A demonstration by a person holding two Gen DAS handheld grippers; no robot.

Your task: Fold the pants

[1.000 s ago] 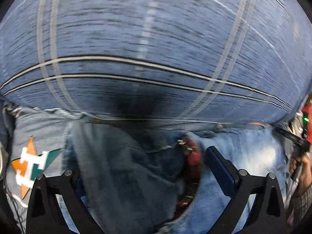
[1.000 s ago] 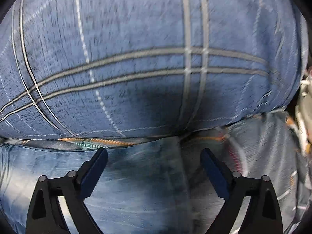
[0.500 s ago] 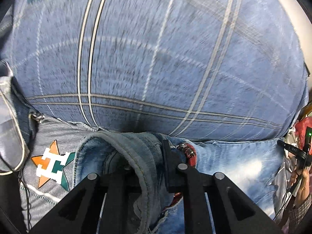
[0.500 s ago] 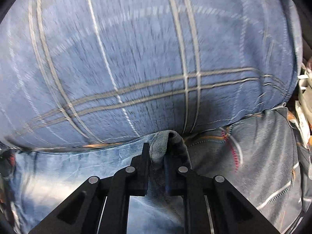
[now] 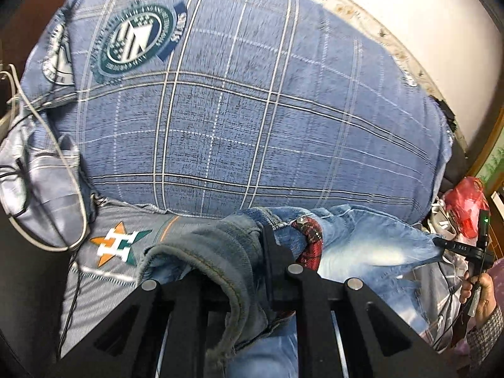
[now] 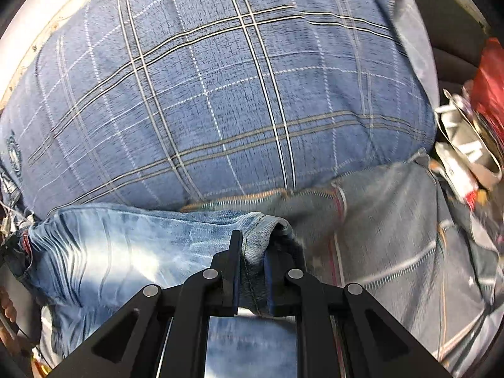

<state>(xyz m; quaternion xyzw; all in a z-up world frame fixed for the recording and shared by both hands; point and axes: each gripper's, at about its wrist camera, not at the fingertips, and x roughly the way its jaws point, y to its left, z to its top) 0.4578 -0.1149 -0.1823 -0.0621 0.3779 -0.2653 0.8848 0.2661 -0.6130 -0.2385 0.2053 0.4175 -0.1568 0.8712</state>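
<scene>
The jeans [image 5: 362, 245] lie across the lower frame on a grey sheet [image 5: 110, 283], below a blue plaid pillow [image 5: 252, 119]. Our left gripper [image 5: 239, 252] is clenched on a hemmed denim edge; our right gripper [image 6: 252, 252] grips another hem. To fold well, we judge both ends should travel level, keeping the cloth taut and edges aligned before lowering.

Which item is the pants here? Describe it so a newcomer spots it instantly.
Start at the big blue plaid quilt that fills the bed. Just below its lower edge lie the jeans, faded light-blue denim, with the left gripper and right gripper each pinching a stitched edge. Unlike the grey sheet with the orange star logo, they are washed denim, unpatterned.
</scene>
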